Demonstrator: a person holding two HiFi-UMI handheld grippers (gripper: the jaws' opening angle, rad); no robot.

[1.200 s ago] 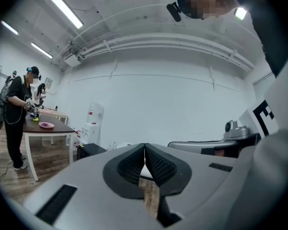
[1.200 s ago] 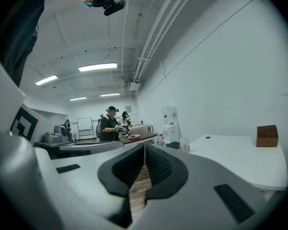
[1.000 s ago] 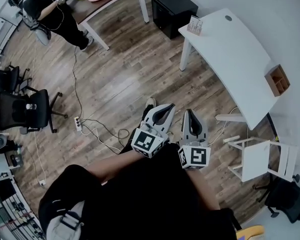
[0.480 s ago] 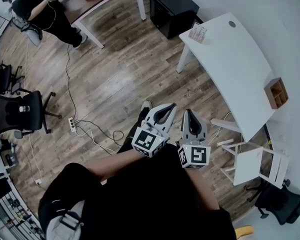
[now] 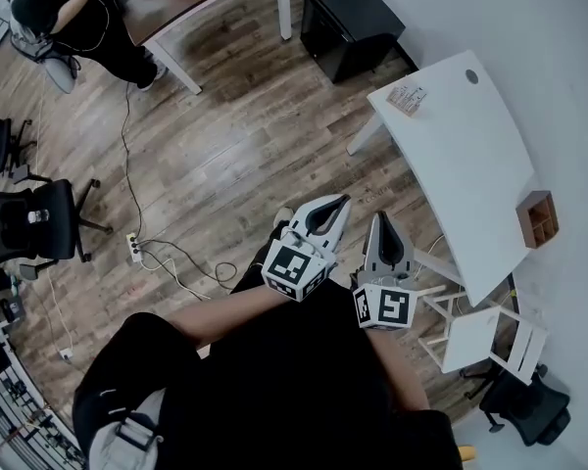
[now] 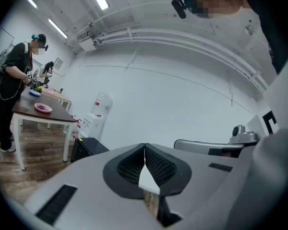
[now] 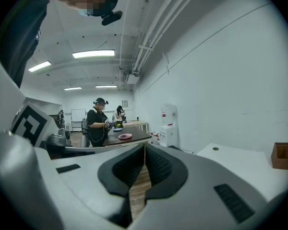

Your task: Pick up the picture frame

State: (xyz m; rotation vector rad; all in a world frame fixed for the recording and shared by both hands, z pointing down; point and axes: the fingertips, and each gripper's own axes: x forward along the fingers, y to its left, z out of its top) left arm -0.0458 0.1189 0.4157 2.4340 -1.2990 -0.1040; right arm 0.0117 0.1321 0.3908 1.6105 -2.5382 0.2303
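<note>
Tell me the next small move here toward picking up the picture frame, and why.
Probably step toward the white curved desk, carrying both grippers along. The small picture frame stands near its far end, well beyond the left gripper and right gripper, which are both shut, empty, and held over the wood floor.

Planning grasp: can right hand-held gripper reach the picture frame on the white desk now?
Probably not yet: the right hand-held gripper is shut, over floor; picture frame sits apart on the white desk. Nothing visibly blocks it.
</note>
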